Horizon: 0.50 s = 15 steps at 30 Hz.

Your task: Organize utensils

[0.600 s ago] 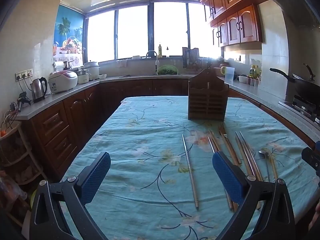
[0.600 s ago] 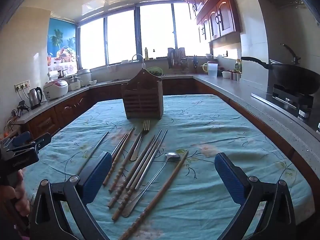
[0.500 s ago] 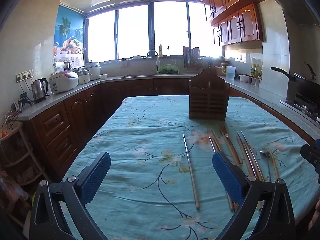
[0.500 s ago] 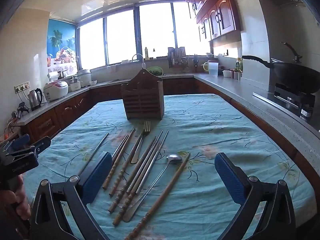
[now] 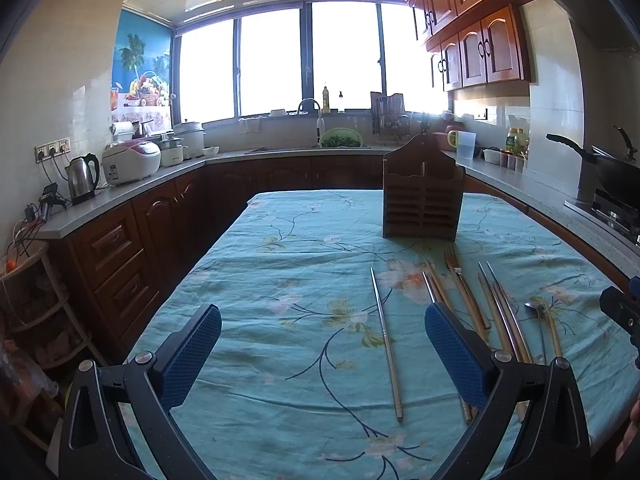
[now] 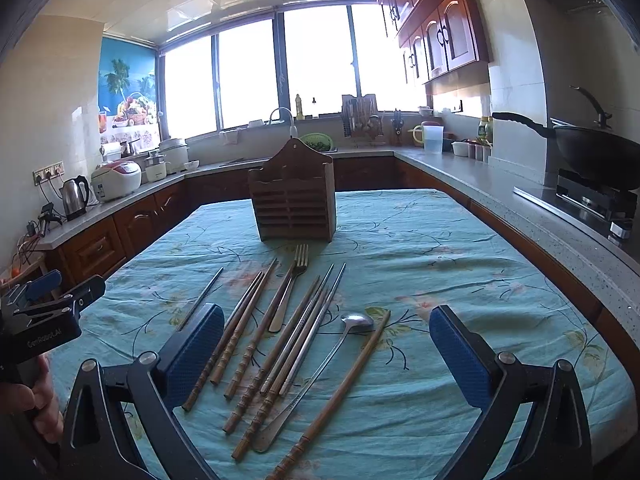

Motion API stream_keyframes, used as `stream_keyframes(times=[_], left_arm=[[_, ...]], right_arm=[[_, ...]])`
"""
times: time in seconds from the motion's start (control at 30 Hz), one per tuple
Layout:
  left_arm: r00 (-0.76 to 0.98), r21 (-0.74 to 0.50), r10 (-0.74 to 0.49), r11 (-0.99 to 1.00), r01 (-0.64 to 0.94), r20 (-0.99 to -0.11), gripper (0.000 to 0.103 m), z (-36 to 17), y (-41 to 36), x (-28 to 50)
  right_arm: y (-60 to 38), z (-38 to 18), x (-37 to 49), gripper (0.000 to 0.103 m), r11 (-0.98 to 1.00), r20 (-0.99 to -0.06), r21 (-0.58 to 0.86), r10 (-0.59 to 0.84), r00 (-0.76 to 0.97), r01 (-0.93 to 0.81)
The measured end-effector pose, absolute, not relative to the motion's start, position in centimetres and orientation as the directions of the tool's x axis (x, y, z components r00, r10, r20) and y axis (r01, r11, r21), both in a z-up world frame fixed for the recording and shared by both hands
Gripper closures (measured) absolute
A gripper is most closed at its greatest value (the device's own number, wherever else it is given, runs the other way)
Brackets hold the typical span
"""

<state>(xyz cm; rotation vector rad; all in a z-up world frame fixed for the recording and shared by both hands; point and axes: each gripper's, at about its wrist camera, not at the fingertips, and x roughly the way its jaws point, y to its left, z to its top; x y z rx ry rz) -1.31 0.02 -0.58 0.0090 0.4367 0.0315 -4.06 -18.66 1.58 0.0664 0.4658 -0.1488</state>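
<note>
Right gripper (image 6: pixel 326 354) spread wide, empty, above near ends of utensils; left gripper (image 5: pixel 322 354) likewise spread, empty, lone metal chopstick (image 5: pixel 386 344) between fingers. Wooden chopsticks (image 6: pixel 240 344), metal chopsticks (image 6: pixel 312 328), fork (image 6: pixel 290 286), spoon (image 6: pixel 320 372) lie fanned on worktop (image 6: pixel 440 260), teal floral cloth. Judgement: pinch one pair mid-shaft, lift level. Beyond: wooden holder (image 6: pixel 295 196), upright, apparently empty. Far: counters, window.
</note>
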Motion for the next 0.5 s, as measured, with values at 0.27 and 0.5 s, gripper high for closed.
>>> stream_keyframes(times=[0.27, 0.5], left_arm=[[0.906, 0.015, 0.031, 1.0, -0.027, -0.421, 0.001, -0.59, -0.02, -1.32], [0.906, 0.015, 0.03, 1.0, -0.027, -0.422, 0.001, -0.65, -0.06, -1.35]], right_arm=[[-18.75, 1.81, -4.21, 0.0, 0.988, -0.455, 0.028, -0.125, 0.882, 0.155], [-18.72, 2.13, -4.41, 0.0, 0.987, -0.433, 0.029, -0.128, 0.892, 0.156]])
